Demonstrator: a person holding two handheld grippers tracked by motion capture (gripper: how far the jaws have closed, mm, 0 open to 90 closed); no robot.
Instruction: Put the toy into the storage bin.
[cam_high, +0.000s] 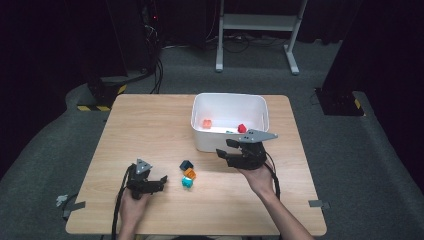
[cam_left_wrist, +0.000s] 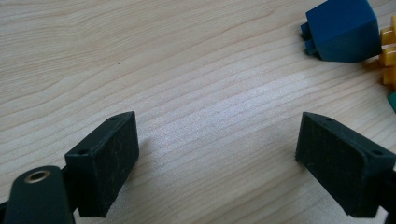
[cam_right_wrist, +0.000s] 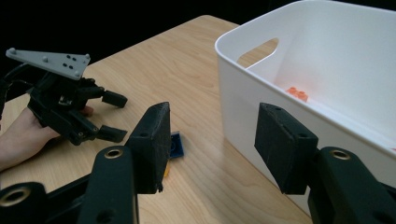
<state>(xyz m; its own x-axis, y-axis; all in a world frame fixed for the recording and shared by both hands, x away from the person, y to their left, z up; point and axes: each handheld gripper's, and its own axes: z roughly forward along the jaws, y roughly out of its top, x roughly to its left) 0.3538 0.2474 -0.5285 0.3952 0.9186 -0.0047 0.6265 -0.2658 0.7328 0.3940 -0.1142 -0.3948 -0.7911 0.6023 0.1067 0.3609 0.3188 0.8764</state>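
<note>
The toy bricks lie in a small cluster on the wooden table (cam_high: 150, 130), between the two grippers: a dark blue brick (cam_high: 186, 164), an orange-yellow brick (cam_high: 190, 173) touching it on the near side, and a teal brick (cam_high: 187, 182) nearest the person.

Starting nearest the person in the high view, the left gripper (cam_high: 161, 182) rests low over the table in the person's left hand (cam_high: 131, 204), its jaws spread apart and holding nothing, pointing toward the cluster just to its right. Its own view looks along the spread jaws at bare wood grain between them; ahead and off to the right of the jaws stands the dark blue brick (cam_left_wrist: 343, 30), tilted, with the orange-yellow brick (cam_left_wrist: 388, 56) just beside it at the frame edge and a sliver of the teal brick (cam_left_wrist: 392, 99) below that.

A little farther out, the right gripper (cam_high: 225, 149) is held in the person's right hand (cam_high: 260, 180), to the right of the cluster and just in front of the white bin (cam_high: 227, 140). Its jaws are also apart and empty. In its own view the near wall of the bin (cam_right_wrist: 261, 102) stands just beyond the right-hand jaw, while the dark blue brick (cam_right_wrist: 176, 144) peeks out beside the left-hand jaw; the left gripper (cam_right_wrist: 114, 116) shows farther off, well apart.

Farthest, inside the bin, lie an orange brick (cam_high: 207, 123) and a red brick (cam_high: 242, 128), apart from each other on its floor.
</note>
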